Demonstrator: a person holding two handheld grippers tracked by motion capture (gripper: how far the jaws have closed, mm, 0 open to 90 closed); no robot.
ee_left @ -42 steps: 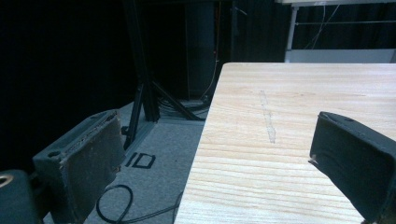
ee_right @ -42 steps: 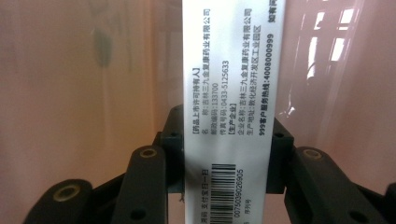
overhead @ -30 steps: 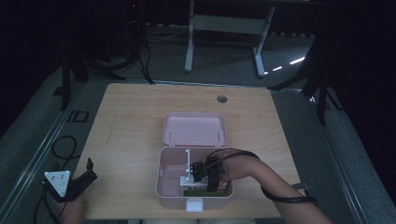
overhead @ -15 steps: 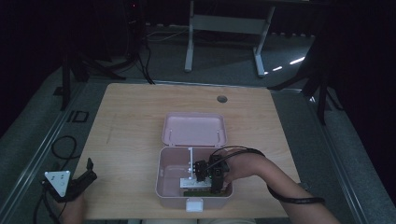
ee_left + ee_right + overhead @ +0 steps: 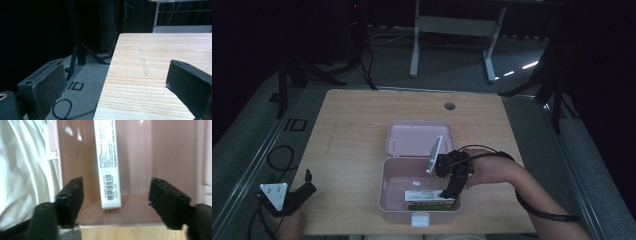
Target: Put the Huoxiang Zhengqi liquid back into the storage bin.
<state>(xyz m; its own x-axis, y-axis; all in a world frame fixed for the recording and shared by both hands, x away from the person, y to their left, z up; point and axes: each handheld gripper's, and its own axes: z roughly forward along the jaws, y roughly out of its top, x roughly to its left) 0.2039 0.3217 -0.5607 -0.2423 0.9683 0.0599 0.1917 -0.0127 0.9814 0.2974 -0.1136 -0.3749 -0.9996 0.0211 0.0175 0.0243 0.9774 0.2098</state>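
An open pink box (image 5: 384, 190) stands near the table's front edge, its lid (image 5: 419, 137) laid back flat behind it. A white and green carton (image 5: 427, 197) lies on the box floor along the front wall. My right gripper (image 5: 448, 192) hangs over the box's right end, open, its jaws pointing down toward the carton's end. In the right gripper view the carton (image 5: 108, 157) lies lengthwise between and beyond the spread jaws of the right gripper (image 5: 116, 187), which touch nothing. My left gripper (image 5: 304, 182) rests open at the table's front left corner.
The wooden table (image 5: 357, 125) has a round cable hole (image 5: 450, 106) at the back. A white latch (image 5: 420, 219) sits on the box front. The left gripper (image 5: 115, 72) straddles the table's left edge (image 5: 110, 65). Cables (image 5: 279, 155) lie on the floor at left.
My right gripper has drawn back to the right, from above the carton's middle to the box's right end. The carton stays on the box floor. The left gripper has not moved.
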